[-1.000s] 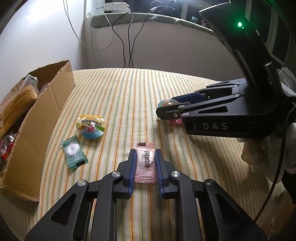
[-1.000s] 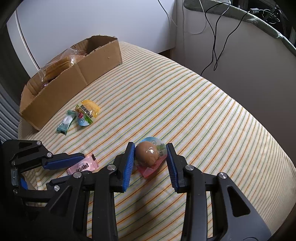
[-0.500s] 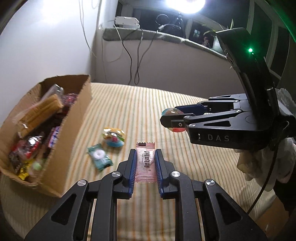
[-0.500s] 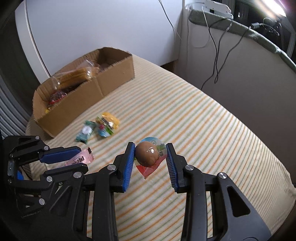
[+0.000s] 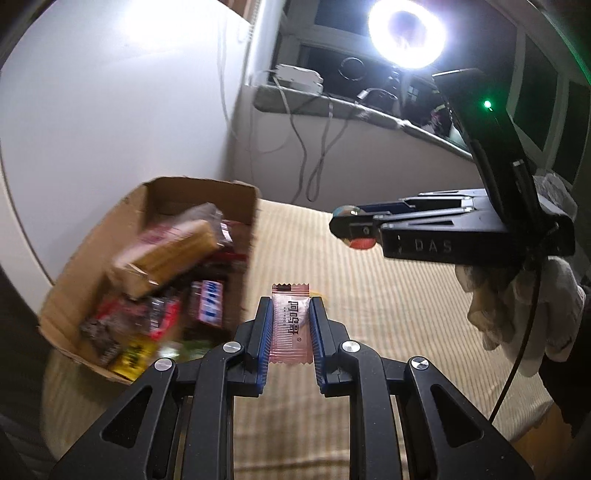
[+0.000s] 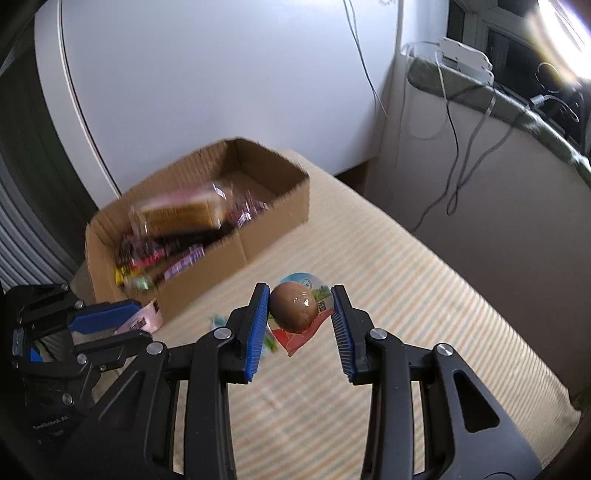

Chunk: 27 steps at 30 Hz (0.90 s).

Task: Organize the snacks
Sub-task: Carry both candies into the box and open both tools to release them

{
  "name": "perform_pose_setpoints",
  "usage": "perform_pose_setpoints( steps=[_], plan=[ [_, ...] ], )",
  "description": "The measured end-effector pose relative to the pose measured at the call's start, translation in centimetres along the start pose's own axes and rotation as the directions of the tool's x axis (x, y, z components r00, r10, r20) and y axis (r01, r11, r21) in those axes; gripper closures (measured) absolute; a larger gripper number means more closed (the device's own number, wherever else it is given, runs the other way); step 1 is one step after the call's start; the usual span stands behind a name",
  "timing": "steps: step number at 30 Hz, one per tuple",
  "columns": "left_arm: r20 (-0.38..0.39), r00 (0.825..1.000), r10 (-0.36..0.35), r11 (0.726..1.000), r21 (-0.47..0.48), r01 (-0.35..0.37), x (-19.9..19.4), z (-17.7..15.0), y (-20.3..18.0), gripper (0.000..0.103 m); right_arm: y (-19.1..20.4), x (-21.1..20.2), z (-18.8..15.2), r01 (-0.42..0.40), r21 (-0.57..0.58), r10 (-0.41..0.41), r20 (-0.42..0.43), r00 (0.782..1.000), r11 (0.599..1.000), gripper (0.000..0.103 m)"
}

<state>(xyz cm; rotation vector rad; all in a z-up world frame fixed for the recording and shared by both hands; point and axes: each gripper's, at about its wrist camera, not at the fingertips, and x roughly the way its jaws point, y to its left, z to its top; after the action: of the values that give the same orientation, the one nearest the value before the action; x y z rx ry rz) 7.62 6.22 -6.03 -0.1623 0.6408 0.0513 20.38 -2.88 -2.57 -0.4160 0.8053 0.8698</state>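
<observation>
The striped yellow cloth-covered worktop [image 6: 388, 280] fills both views, white wall behind and cables hanging from a grey ledge [image 5: 332, 107] under a bright ring lamp [image 5: 406, 33]. At ten o'clock stands an open brown cardboard box [image 6: 273, 221] packed with blurred snack packets. The left gripper [image 5: 290, 325] hangs above the cloth just beside the box, jaws narrow, clamping a pink sealed candy wrapper [image 5: 290, 321]. The right gripper [image 6: 300, 317], level at two o'clock of it, grips a brown egg in a clear-domed pack [image 6: 295, 310].

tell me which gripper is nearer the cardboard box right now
Left. The left gripper with its pink packet sits beside the cardboard box near corner; the right gripper hangs farther out over the bed.
</observation>
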Motion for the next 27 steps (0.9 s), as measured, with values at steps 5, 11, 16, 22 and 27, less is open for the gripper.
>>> perform_pose_setpoints(
  steps=[5,11,16,22,27],
  plan=[
    [0.019,0.999,0.034,0.999,-0.032,-0.033,-0.7,0.6,2.9,0.085,1.4,1.5,3.3,-0.014,-0.025,0.015,0.012,1.0,1.0,0.068],
    [0.026,0.997,0.073,0.995,-0.064,-0.071,-0.8,1.2,6.1,0.085,3.0,4.1,6.9,-0.036,-0.044,0.036,0.01,0.999,0.998,0.068],
    [0.026,0.995,0.099,0.992,-0.078,-0.097,-0.7,1.5,7.8,0.085,3.9,6.5,9.0,-0.063,-0.045,0.064,0.005,0.998,0.997,0.068],
    [0.022,0.993,0.115,0.988,-0.104,-0.113,-0.5,1.6,9.7,0.085,4.7,9.7,10.5,-0.081,-0.04,0.081,-0.022,0.997,0.996,0.068],
    [0.019,0.992,0.123,0.986,-0.118,-0.12,-0.1,1.6,10.6,0.085,5.0,11.5,11.2,-0.086,-0.029,0.084,-0.042,0.996,0.996,0.068]
  ],
)
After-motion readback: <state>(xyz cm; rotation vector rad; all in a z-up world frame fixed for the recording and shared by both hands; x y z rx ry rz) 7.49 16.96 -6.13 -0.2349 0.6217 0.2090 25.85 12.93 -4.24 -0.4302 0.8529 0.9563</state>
